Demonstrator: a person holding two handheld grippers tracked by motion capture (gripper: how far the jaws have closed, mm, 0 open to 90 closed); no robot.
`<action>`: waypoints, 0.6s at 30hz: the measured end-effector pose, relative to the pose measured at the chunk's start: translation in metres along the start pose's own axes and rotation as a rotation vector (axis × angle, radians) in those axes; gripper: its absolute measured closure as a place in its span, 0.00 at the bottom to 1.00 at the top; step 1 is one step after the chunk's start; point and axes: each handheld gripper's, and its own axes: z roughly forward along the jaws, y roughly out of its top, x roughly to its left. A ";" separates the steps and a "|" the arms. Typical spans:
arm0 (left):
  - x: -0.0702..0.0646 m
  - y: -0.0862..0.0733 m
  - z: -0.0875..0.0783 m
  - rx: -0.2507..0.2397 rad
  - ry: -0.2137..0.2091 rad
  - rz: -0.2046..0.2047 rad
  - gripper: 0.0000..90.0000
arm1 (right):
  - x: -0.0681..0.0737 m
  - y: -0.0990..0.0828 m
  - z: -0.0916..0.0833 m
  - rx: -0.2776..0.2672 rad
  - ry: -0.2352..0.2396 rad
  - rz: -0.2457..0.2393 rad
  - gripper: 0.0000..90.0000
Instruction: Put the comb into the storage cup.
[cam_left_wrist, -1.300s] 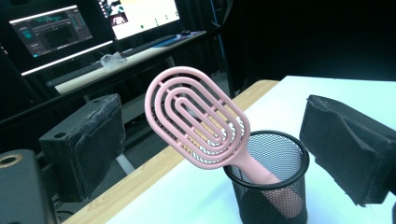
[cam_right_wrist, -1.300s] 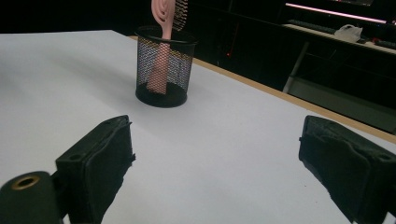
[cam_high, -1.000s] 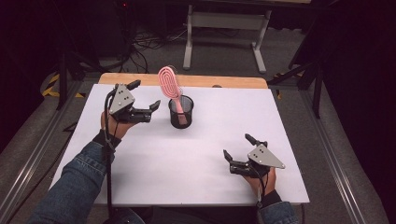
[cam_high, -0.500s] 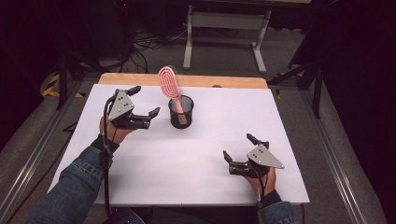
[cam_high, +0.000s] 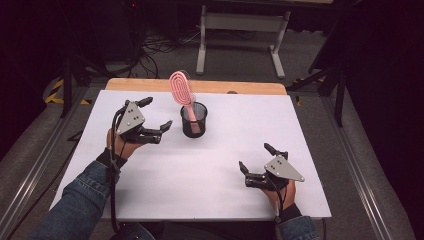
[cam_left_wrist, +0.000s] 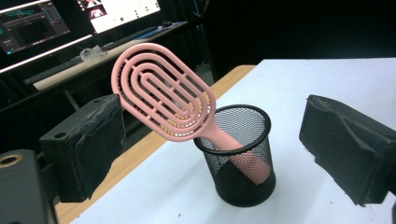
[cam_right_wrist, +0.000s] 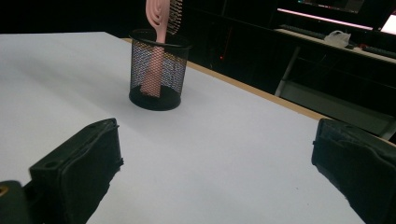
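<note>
A pink hairbrush (cam_high: 180, 90) (cam_left_wrist: 164, 105) (cam_right_wrist: 157, 18) stands handle-down in a black mesh cup (cam_high: 193, 120) (cam_left_wrist: 238, 158) (cam_right_wrist: 158, 70) near the middle back of the white table (cam_high: 210, 165). Its oval head leans toward the back left above the rim. My left gripper (cam_high: 157, 113) (cam_left_wrist: 212, 149) hangs open just left of the cup, jaws wide apart and holding nothing. My right gripper (cam_high: 257, 157) (cam_right_wrist: 215, 172) rests open at the table's front right, well away from the cup.
A wooden strip (cam_high: 195, 86) runs along the table's far edge. Beyond it are a grey stand (cam_high: 240, 25) and cables on the floor. Monitors (cam_left_wrist: 70, 18) glow behind the table in the left gripper view.
My left gripper has drawn back from the cup, toward the left and the near side. The brush stays in the cup. The right gripper has not moved.
</note>
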 end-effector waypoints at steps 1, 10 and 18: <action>0.000 0.000 0.000 0.001 -0.003 0.005 0.09 | 0.000 0.000 0.000 -0.002 0.001 0.000 0.02; -0.006 -0.002 -0.003 0.010 -0.021 0.019 0.09 | 0.000 0.000 0.000 0.000 0.002 -0.003 0.02; -0.013 -0.004 -0.007 0.009 -0.030 0.036 0.09 | 0.001 0.001 -0.001 0.000 0.003 -0.008 0.03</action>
